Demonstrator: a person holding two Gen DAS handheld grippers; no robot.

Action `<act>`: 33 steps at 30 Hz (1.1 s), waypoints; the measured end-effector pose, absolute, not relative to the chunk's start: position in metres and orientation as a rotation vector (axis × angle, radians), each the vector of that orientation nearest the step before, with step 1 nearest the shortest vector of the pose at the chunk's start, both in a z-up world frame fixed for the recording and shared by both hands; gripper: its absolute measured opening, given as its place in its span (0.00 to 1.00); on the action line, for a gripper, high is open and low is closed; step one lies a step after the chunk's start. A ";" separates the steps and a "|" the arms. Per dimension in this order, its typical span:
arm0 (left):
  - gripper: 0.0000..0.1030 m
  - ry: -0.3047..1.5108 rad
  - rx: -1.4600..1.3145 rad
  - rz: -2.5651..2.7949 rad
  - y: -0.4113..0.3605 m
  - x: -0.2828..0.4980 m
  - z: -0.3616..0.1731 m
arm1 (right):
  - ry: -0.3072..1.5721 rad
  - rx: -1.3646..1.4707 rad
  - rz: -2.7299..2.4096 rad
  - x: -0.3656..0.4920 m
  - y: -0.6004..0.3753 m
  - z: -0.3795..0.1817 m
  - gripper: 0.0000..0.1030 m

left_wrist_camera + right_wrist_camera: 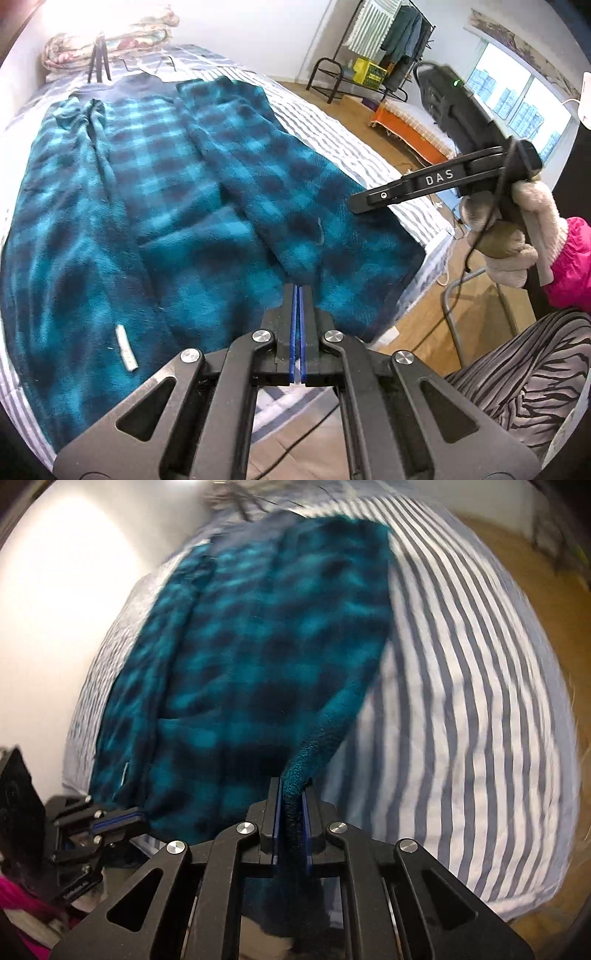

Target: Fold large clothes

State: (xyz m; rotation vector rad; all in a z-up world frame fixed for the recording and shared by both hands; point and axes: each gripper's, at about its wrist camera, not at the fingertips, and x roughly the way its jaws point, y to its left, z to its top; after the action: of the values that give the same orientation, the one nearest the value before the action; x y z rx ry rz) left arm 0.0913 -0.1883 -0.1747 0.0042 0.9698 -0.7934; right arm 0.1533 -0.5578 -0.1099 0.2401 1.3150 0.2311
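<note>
Bedroom with wood floor, striped bed point(332, 122) under a teal plaid garment point(155, 192) spread flat, left gripper point(299, 291) clamped shut at its near hem, right gripper point(292, 797) pinching a bunched fold of its edge, gloved hand point(517, 236) on the right handle.

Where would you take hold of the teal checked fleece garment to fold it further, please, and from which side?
Grip the rolled near hem of the fleece garment, coming in from the near edge of the bed. The garment lies flat on the bed, so only its thick border gives the tongs something to close around. The right tongs pinch it there.
</note>
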 end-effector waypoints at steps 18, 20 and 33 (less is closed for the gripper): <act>0.01 1.089 0.081 -0.729 -0.231 0.097 -0.203 | 1.360 0.554 0.324 0.115 -0.590 -0.155 0.36; 0.01 1.130 0.066 -0.738 -0.225 0.098 -0.212 | 1.361 0.596 0.313 0.115 -0.597 -0.160 0.34; 0.01 0.921 -0.091 -0.656 -0.140 0.113 -0.121 | 1.240 0.111 0.278 0.116 -0.486 -0.085 0.04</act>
State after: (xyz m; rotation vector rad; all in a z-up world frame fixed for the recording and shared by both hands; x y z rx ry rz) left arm 0.1128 -0.1404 -0.1206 -0.0915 0.9206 -0.6557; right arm 0.1158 -0.4861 -0.0846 0.1110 1.2397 0.2783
